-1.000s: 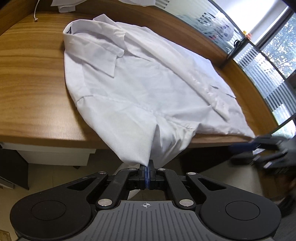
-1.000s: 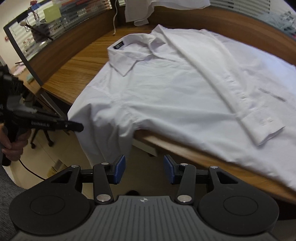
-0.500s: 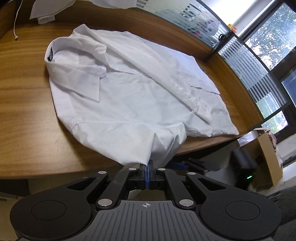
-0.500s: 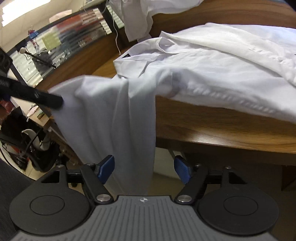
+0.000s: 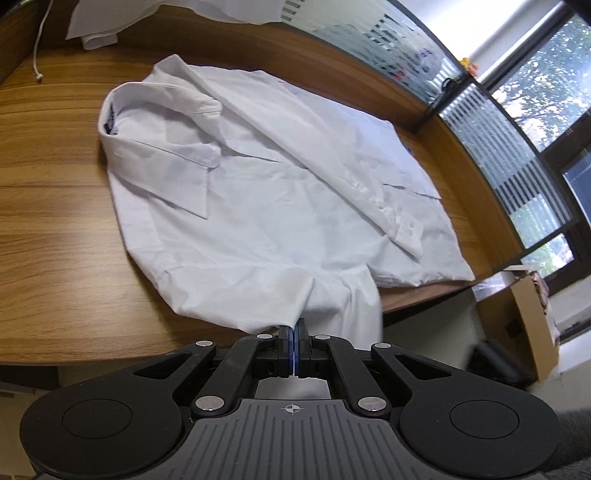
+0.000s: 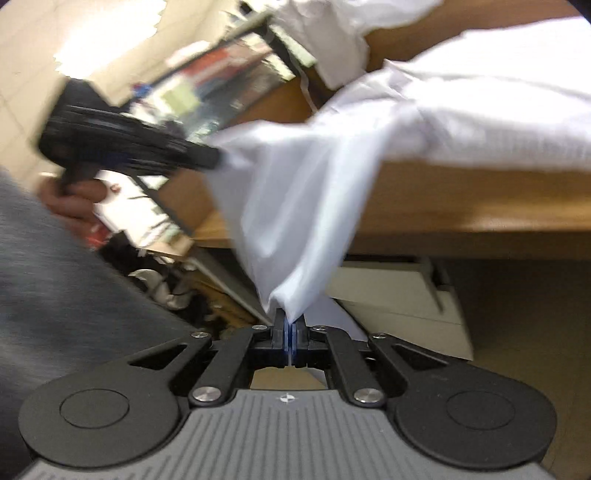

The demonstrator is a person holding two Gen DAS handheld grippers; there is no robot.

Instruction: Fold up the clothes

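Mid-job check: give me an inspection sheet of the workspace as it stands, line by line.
Surface: wooden table, curved raised back edge.
Job's things: white shirt spread flat, collar far left, one cuffed sleeve folded across the front; the other sleeve hangs off the near edge.
Clutter: more white cloth at the far edge.
Grippers: left gripper shut on the hanging sleeve; right gripper shut on its lower end.
Cables: white cord at far left.
Surroundings: windows, cardboard box on the floor, right.
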